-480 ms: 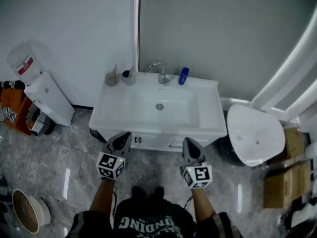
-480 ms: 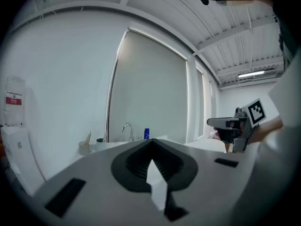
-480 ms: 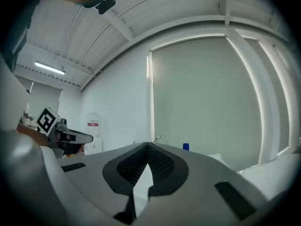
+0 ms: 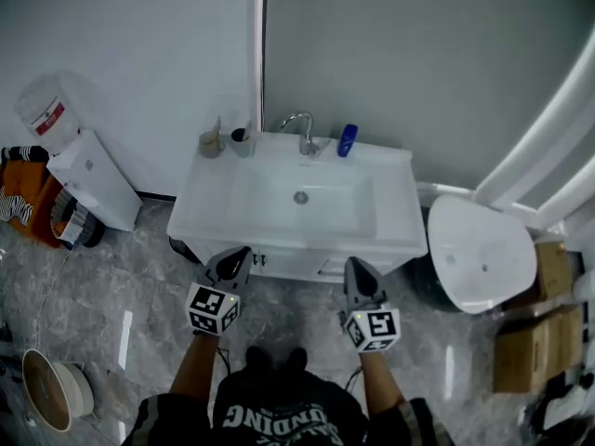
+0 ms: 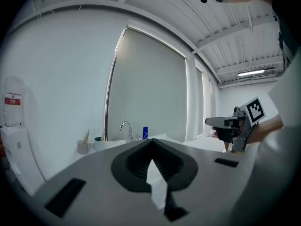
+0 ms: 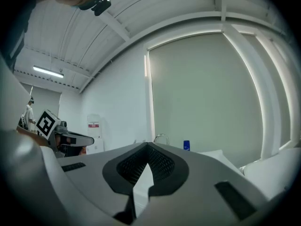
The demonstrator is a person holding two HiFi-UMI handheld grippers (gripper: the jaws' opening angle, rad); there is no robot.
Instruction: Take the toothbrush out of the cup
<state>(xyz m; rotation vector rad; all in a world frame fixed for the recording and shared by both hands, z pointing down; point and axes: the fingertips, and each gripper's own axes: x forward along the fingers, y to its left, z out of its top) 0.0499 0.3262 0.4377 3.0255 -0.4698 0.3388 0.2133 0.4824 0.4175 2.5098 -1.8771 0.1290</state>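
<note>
Two grippers, head view: the left gripper (image 4: 232, 261) and the right gripper (image 4: 359, 272) are held side by side over the grey floor (image 4: 139, 286). Both stop just short of the front edge of the white desk (image 4: 390, 235) and point toward it.
Cup, head view: the beige cup (image 4: 210, 147) stands at the desk's back left corner, with a dark cup (image 4: 241, 143) just beside it on the right.
Toothbrush, head view: the toothbrush (image 4: 217, 128) stands in the beige cup, its handle rising above the rim, well apart from both grippers.
Surroundings, head view: a faucet (image 4: 299, 128) and a blue bottle (image 4: 346, 141) stand behind the sink (image 4: 260, 203). A toilet (image 4: 474, 254) stands to the right of the desk.
Jaws, left gripper view: together, with nothing between them.
Beyond the jaws, left gripper view: the beige cup (image 5: 83, 148) with the toothbrush (image 5: 86, 136) in it shows far off at the left. The right gripper (image 5: 211, 122) shows at the right.
Jaws, right gripper view: together and empty.
Beyond the jaws, right gripper view: the faucet (image 6: 161, 138) and the blue bottle (image 6: 186, 145) stand ahead, and the left gripper (image 6: 87, 139) shows at the left. The cup is too small to make out.
</note>
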